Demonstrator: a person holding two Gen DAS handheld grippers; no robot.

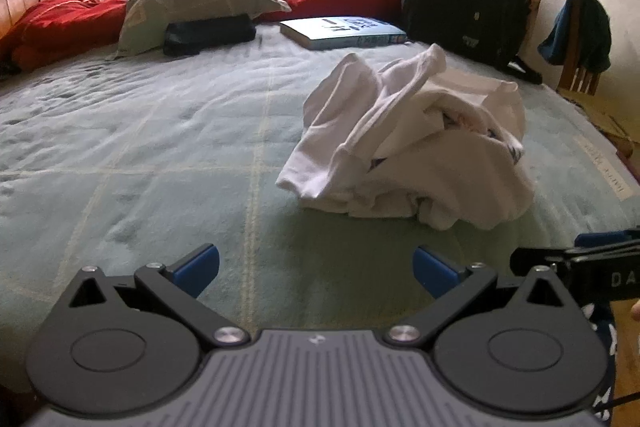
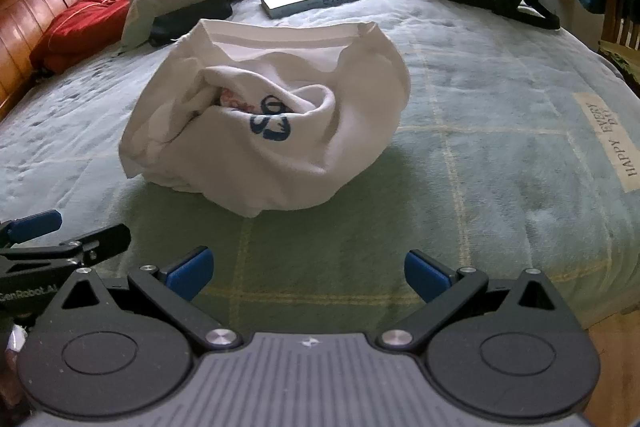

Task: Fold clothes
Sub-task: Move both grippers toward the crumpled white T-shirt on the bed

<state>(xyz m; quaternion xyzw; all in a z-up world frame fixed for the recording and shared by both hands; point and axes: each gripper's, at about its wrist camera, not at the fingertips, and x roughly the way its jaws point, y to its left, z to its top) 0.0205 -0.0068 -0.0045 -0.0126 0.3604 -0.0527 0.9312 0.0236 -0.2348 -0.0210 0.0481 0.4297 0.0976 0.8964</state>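
Left wrist view: the left gripper (image 1: 316, 269), with blue-padded fingers, stands wide apart and holds nothing, hovering over the green checked bed blanket (image 1: 160, 147). The crumpled white cotton T-shirt (image 1: 408, 143) lies in a heap ahead and to the right, apart from the fingers. A blue-and-white book (image 1: 344, 31) lies beyond it.

Right wrist view: the right gripper (image 2: 306, 273) is likewise spread wide and empty. The T-shirt (image 2: 272, 115), blue print showing, sits ahead on the blanket (image 2: 500, 155)
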